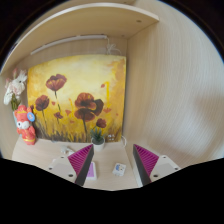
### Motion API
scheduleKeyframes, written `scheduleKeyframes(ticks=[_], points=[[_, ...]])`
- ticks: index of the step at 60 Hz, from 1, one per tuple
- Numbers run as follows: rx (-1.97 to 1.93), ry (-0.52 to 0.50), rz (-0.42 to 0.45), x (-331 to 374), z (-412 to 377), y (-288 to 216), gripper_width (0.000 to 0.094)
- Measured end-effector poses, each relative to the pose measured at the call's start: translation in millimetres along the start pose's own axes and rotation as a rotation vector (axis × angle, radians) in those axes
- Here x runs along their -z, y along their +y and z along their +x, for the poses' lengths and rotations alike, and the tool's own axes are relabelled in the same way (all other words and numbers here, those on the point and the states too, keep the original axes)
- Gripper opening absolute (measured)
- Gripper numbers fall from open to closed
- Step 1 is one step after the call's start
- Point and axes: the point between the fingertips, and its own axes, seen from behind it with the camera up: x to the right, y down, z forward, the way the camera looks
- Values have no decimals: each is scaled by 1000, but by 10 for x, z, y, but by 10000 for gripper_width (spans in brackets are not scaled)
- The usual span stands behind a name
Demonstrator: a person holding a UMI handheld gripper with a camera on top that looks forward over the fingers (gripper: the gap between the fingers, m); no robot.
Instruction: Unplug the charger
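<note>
My gripper [112, 163] hangs above a light wooden desk [50, 160], its two fingers spread wide with magenta pads [146, 160] facing inward and nothing held. Between the fingers, on the desk below, lies a small white square charger block [119, 169]. A white booklet or card with a pink edge [91, 170] lies by the left finger. No cable is visible.
A large painting of red poppies on yellow [78, 100] leans against the back wall. A tiny potted plant [97, 139] stands before it. An orange plush toy [25, 125] and a pale plush [15, 88] sit at the left. A shelf [90, 20] runs overhead; a wooden side panel [180, 90] stands at the right.
</note>
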Motion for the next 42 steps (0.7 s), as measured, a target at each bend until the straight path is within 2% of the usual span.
scheduleKeyframes(ticks=[9, 16, 23, 34, 42], points=[[-24, -57, 163, 790, -503, -698, 829], [-6, -88, 220, 1309, -1003, -798, 837], [-4, -142, 206, 1665, -1590, -530, 839], [7, -229, 91, 2009, -2374, 251, 843], [55, -268, 59, 2211, -2704, 567, 857]])
